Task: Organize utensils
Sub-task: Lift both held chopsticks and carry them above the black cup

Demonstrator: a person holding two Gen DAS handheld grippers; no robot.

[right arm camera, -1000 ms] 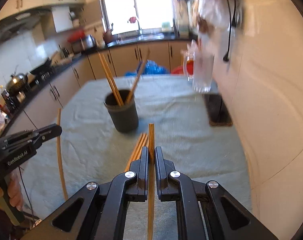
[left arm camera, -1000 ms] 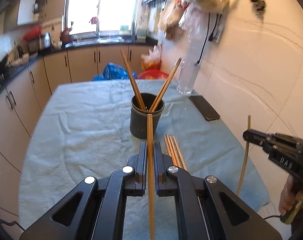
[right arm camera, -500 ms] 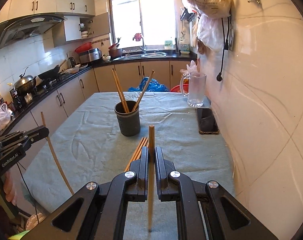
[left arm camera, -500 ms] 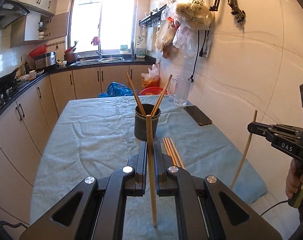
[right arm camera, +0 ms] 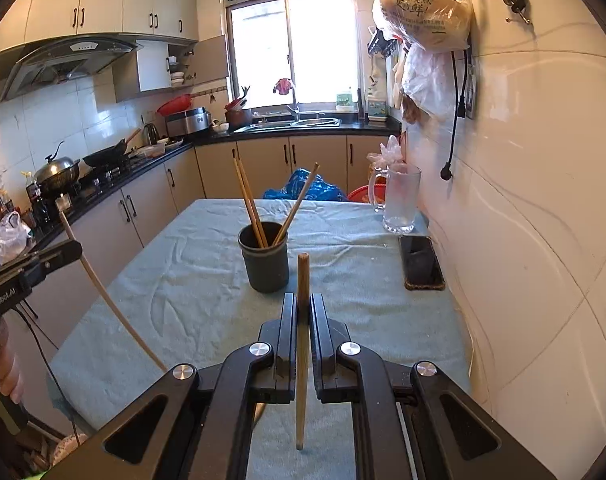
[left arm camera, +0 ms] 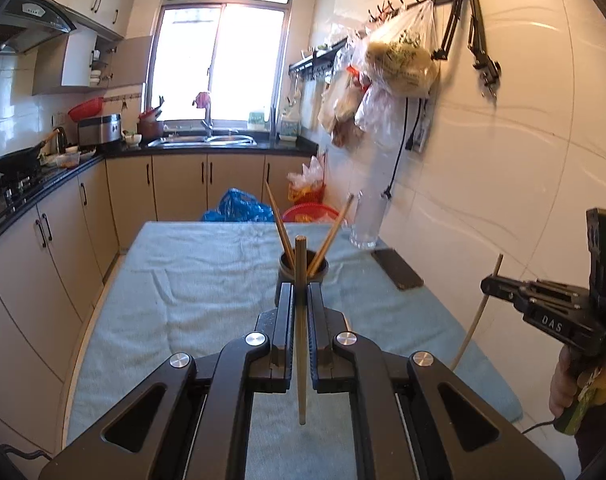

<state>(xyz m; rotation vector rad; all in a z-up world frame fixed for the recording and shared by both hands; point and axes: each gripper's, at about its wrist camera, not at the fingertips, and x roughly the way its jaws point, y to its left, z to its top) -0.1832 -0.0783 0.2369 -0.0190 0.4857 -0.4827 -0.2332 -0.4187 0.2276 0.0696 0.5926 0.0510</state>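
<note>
in the left wrist view, the left gripper [left arm camera: 300, 300] pinches a chopstick [left arm camera: 301, 332] that stands almost straight up, above the table [left arm camera: 183, 280] and near the dark cup [left arm camera: 303, 270]. in the right wrist view, the right gripper [right arm camera: 303, 308] pinches another chopstick [right arm camera: 302, 352], also almost straight up, near the same cup [right arm camera: 265, 260].

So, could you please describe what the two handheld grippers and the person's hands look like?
Both grippers are matte black with silver screws. The right gripper is lettered "DAS", shows a green light, and trails a cable; the right hand grips a yellow-green handle. The left gripper reads "GenRobot.AI", with a dark cable below; the left hand is bare.
</note>
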